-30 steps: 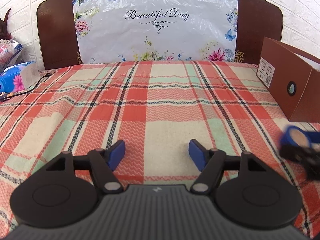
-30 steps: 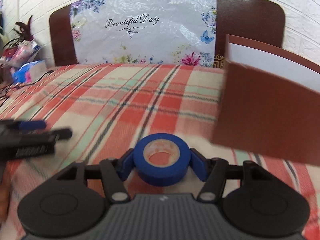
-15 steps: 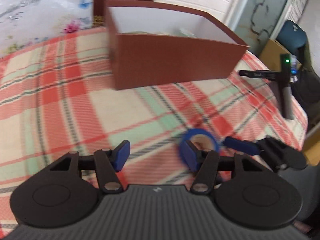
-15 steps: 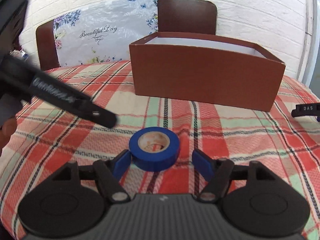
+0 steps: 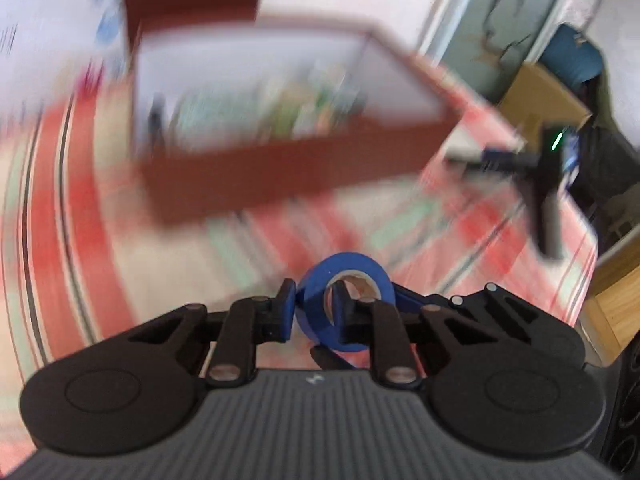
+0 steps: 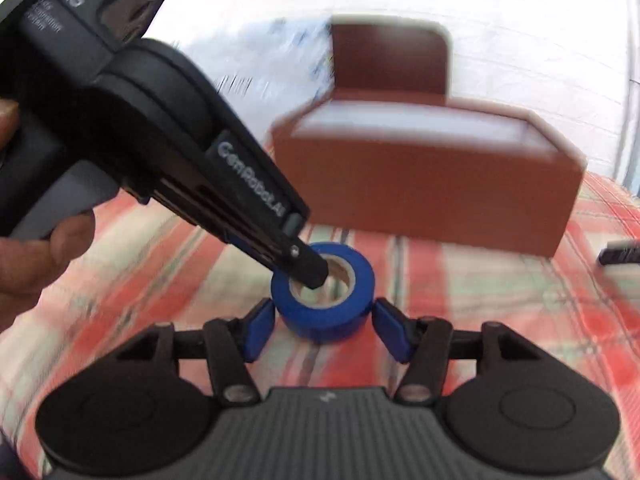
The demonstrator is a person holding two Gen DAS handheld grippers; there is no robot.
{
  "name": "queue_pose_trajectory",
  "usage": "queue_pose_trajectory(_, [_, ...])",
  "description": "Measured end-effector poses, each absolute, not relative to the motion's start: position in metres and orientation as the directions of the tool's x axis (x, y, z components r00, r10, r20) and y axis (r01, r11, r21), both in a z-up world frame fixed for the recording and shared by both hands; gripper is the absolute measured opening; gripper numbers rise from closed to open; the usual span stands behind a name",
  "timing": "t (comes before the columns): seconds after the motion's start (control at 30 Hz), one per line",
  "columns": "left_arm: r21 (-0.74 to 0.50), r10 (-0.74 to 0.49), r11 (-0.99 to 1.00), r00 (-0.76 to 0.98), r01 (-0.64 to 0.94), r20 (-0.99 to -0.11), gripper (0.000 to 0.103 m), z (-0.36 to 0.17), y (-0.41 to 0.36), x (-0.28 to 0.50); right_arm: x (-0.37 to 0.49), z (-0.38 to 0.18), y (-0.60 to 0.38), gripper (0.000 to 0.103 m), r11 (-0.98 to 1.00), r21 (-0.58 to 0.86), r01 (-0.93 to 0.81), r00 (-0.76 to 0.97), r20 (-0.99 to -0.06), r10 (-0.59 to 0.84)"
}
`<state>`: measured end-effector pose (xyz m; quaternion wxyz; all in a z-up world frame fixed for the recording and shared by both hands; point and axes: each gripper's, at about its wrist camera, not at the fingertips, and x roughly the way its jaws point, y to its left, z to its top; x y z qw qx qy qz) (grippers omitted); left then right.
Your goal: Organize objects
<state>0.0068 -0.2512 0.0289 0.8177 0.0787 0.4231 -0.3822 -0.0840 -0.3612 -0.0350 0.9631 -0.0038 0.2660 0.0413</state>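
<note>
While the blue tape roll [image 5: 345,300] sits between both tools, the left gripper [image 5: 310,306] pinches its wall — one finger outside, one in the core. The right gripper [image 6: 323,326] stands spread, pads beside the roll, not gripping. Some items already lie in the brown box [image 5: 288,176] toward the checked bedspread's [image 6: 480,300] far edge — the tape remains to be boxed.

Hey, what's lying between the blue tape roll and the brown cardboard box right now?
Only bare plaid tablecloth, going by the blurred right wrist view: nothing sits between the blue tape roll and the brown cardboard box.
</note>
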Motion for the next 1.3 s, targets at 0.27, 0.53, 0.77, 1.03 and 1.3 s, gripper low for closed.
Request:
queue_pose_trajectory(0.27, [-0.160,-0.620,0.665,0.420,0.730,-0.662,0.021,0.091,-0.341,0.069,-0.015,0.035,-0.428,0.055,0.996,-0.076,0.056,0.940,-0.333,-0.078])
queue_pose_trajectory(0.53, [-0.149,-0.496,0.791,0.479,0.594,-0.724,0.030,0.047,-0.371,0.141,0.079,0.001,-0.467,0.065,1.000,-0.017,0.010,0.889,-0.457,-0.016])
queue_pose_trajectory(0.77, [-0.095,-0.460,0.811,0.529,0.577,-0.713,0.032,0.052,-0.336,0.120,0.052,-0.006,-0.474,0.061,0.994,0.068,0.088,0.901,-0.431,-0.050])
queue_pose_trajectory(1.03, [-0.041,-0.430,0.835,0.602,0.549,-0.673,0.045,0.061,-0.295,0.069,-0.006,0.012,-0.466,0.062,0.980,0.121,0.157,0.910,-0.402,-0.097])
queue_pose_trajectory(1.3, [0.030,-0.379,0.857,0.669,0.515,-0.639,0.058,0.062,-0.249,0.019,-0.058,0.022,-0.449,0.068,0.949,0.256,0.185,0.904,-0.424,-0.061])
